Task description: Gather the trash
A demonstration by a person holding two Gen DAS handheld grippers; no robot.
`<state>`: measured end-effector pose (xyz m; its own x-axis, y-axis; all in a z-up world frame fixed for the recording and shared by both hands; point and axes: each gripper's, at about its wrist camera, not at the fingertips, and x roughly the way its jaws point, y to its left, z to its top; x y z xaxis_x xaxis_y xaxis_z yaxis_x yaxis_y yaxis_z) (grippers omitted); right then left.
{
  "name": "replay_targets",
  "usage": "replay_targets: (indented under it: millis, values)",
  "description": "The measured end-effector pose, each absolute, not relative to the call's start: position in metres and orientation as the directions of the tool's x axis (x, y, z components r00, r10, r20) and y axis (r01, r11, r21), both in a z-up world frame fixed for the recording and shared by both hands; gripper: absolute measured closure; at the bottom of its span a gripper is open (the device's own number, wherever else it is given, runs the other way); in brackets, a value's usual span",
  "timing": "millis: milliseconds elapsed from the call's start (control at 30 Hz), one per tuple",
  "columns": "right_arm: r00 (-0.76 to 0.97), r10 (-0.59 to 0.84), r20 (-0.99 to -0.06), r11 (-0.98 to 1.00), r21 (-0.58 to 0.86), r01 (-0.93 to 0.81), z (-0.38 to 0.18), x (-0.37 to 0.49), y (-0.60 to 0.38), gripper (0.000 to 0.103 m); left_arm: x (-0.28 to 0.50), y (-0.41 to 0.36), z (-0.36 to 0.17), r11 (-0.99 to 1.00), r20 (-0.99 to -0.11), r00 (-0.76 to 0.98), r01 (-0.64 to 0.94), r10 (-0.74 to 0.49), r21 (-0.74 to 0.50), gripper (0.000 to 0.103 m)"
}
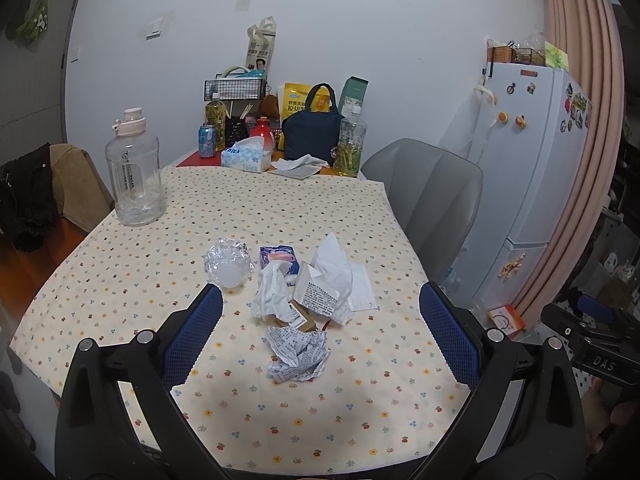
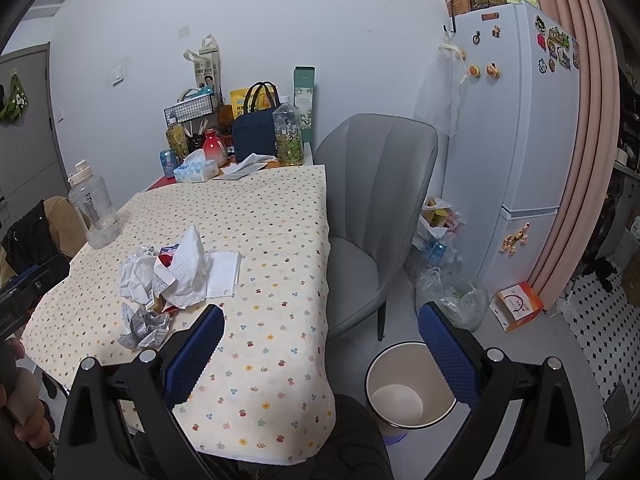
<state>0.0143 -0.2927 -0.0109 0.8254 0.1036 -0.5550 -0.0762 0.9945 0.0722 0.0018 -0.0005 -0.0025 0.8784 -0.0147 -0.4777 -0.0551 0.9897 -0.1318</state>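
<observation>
The worktop filled the frame's middle; the bin stood at lower right of the right view. Trash lay mid-frame: tissue, carton, crumpled receipt. Both left tongs and right tongs gaped, released. Best pinch the nearest receipt first, squarely.

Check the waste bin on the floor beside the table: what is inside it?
The waste bin looks empty: only its pale inner wall and bare bottom show. The right gripper hangs open above, and one of its fingers covers part of the rim and inside.
</observation>
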Motion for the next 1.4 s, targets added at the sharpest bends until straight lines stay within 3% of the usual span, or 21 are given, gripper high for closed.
replay_targets:
  millis: [1400]
  values:
    - [0.824,0.165,-0.542,0.986,0.09,-0.138,-0.0098,0.016,-0.2917,0.009,-0.0018,0.0046,-0.0049,0.986,-0.476,0.878,-0.031,-0.051,-0.162,0.006]
